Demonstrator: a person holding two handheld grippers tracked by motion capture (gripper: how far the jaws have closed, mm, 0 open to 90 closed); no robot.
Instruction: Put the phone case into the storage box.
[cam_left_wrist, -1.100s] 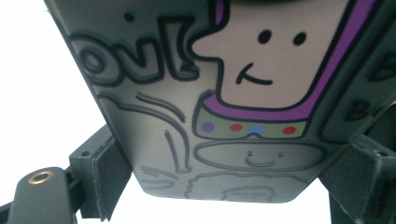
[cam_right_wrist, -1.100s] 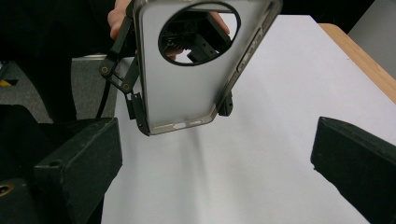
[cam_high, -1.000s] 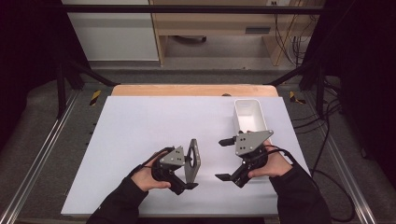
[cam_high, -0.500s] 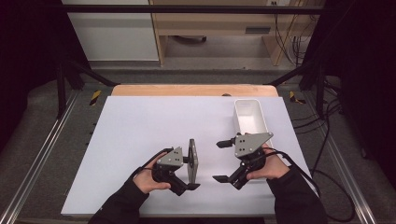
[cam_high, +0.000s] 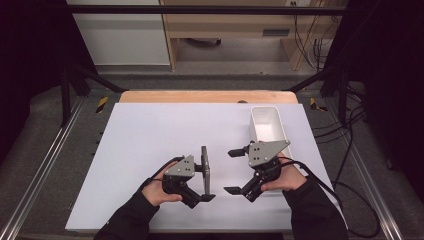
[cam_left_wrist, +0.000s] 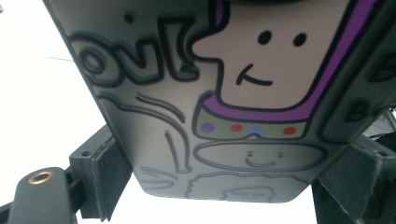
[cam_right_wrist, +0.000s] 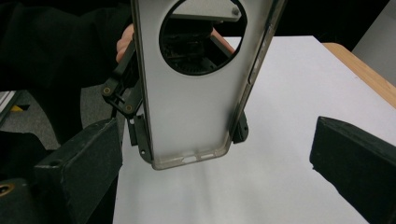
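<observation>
- The left tool (cam_high: 204, 178) is clenched on the edges of a phone case (cam_high: 205, 164) and holds it upright above the white bench (cam_high: 140, 135). The grip is only on the thin sides, so the case could twist or slip out.
- The right tool (cam_high: 236, 171) is released, its jaws wide, and faces the case; closing off-centre could knock it loose.
- A white bin (cam_high: 267, 125) stands just behind the right tool. Nothing lies between the two tools.

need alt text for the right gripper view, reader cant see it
A translucent phone case with a round camera cutout hangs upright over a white table, clamped at its edges by the left gripper behind it. The right gripper, its black jaws wide open in the foreground, faces the case without touching it.
</observation>
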